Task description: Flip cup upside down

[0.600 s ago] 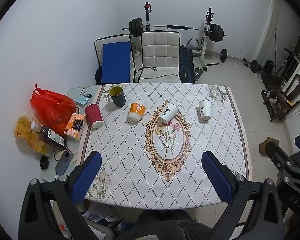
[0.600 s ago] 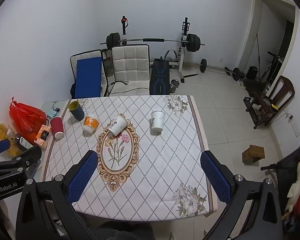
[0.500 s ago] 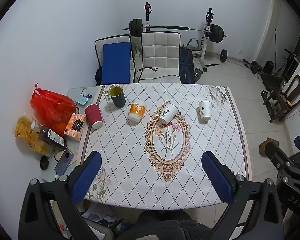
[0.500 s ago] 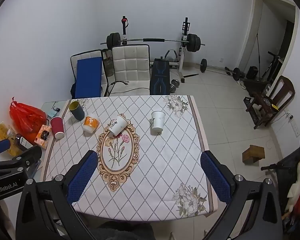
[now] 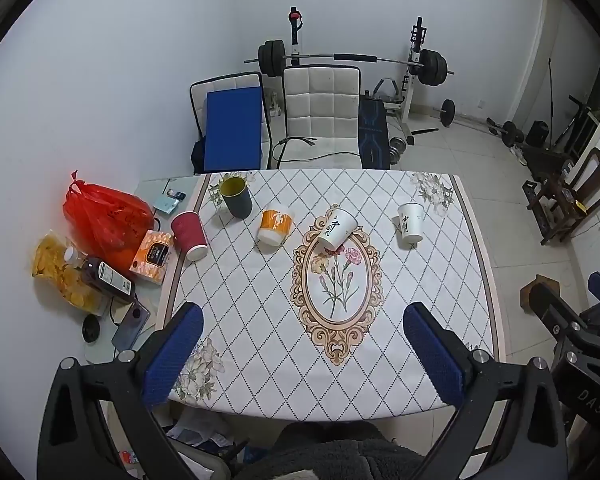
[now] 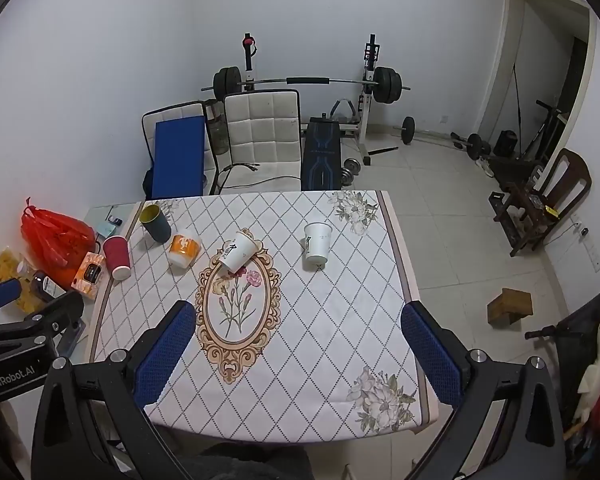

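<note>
Five cups stand on the bench [image 5: 380, 360]: a dark green cup [image 5: 237, 197], a red cup [image 5: 189, 235], an orange cup [image 5: 276, 227] and two white cups, one near the middle [image 5: 337, 227] and one toward the right [image 5: 411, 224]. Beside the bench lie one red bag [image 5: 100, 216], one orange box [image 5: 153, 256], one bottle [image 5: 100, 276] and one phone [image 5: 130, 326]. Two white chairs, one at the left [image 5: 228, 120] and one at the middle [image 5: 320, 116], stand behind.
</note>
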### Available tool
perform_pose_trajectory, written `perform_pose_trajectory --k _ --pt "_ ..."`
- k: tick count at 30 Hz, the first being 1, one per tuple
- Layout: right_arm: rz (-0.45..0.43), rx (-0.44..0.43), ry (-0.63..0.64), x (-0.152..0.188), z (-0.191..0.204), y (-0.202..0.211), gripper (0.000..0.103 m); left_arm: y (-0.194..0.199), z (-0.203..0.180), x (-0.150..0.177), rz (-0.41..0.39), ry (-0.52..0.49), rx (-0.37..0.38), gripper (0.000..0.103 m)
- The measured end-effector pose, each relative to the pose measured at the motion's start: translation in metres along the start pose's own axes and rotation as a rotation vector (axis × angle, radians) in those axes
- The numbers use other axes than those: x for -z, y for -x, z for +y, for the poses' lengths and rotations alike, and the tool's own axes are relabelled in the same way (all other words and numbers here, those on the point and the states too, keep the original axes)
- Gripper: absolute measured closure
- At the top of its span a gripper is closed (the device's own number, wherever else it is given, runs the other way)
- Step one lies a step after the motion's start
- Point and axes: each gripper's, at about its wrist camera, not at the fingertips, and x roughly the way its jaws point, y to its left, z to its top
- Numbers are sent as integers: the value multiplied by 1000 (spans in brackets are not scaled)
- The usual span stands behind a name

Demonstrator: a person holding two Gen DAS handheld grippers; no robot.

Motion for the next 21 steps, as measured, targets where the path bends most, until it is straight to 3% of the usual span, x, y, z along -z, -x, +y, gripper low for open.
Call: perform_pose_trajectory --k 21 --pt "-3 -6 -15 3 -5 1 0 5 0 -6 -2 -3 -2 0"
